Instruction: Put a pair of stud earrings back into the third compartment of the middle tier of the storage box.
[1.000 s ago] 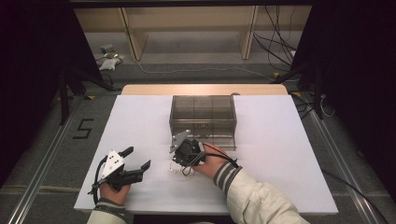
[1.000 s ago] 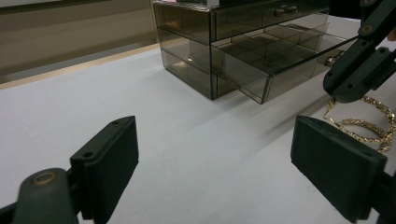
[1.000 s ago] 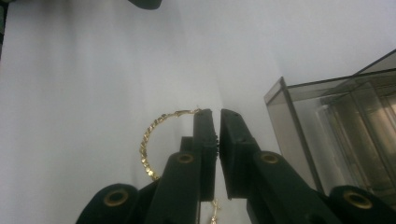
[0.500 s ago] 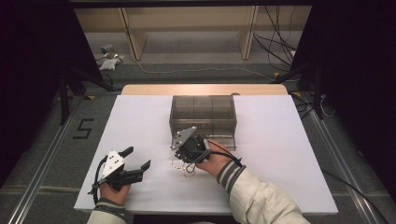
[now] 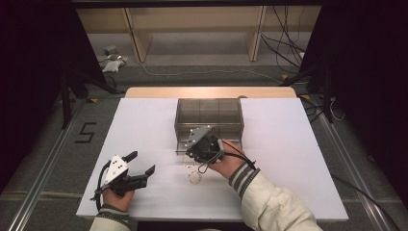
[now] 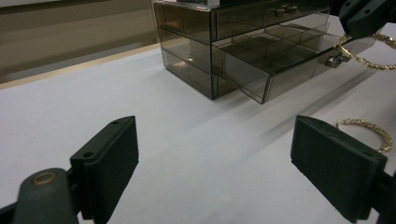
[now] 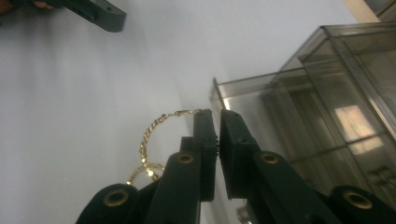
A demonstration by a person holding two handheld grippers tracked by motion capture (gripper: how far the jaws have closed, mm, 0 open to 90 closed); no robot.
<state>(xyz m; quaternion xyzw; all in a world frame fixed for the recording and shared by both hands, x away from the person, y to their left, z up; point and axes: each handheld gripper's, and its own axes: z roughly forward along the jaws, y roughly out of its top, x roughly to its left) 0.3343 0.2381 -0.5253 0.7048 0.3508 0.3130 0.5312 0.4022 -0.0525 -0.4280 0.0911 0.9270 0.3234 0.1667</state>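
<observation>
A smoky clear drawer organizer (image 5: 209, 113) stands mid-table with its bottom drawer (image 6: 261, 70) pulled out. My right gripper (image 5: 191, 152) hovers in front of that drawer, shut on a thin gold chain (image 7: 149, 140) that dangles from its tips (image 6: 369, 58). In the right gripper view the jaws (image 7: 217, 126) are nearly together and the chain curls off to their left, by the drawer's corner. A gold bracelet (image 5: 194, 177) lies on the white table just below the right hand. My left gripper (image 5: 141, 162) rests near the front left, open, with nothing between its jaws (image 6: 215, 158).
The white table (image 5: 298, 159) has bare surface to the left and right of the organizer. A wooden strip (image 5: 159, 92) runs along its far edge. Shelving and cables lie on the floor beyond.
The right gripper has risen and moved a little toward the organizer, taking the gold chain up with it. The left gripper has stayed where it was.
</observation>
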